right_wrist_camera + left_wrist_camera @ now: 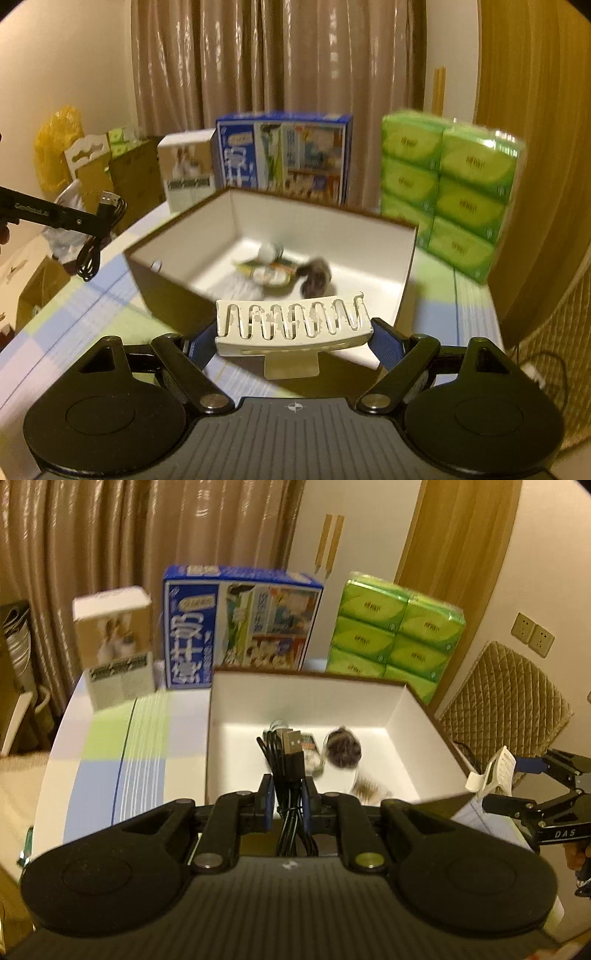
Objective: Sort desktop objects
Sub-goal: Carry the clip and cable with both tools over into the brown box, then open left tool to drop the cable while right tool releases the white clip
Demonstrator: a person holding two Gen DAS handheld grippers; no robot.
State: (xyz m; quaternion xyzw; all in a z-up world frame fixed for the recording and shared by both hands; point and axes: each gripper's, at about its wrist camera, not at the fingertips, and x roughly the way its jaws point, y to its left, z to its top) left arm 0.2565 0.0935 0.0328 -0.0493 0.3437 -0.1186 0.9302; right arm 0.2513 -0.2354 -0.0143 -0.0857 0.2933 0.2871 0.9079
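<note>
My left tool [287, 794] clamps a coiled black cable [291, 771]; my right tool [293, 338] grips a white clip [293, 325] widely, both above the box [402, 709].

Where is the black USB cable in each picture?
Left wrist view: the black USB cable stands at bottom centre, pinched in the left tongs.
Right wrist view: the cable hangs at the far left edge from those tongs.
Shared landmark: the white open box on the table.

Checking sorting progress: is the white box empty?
Not empty. The white box is open-topped, with a dark fuzzy ball and small packets inside.
</note>
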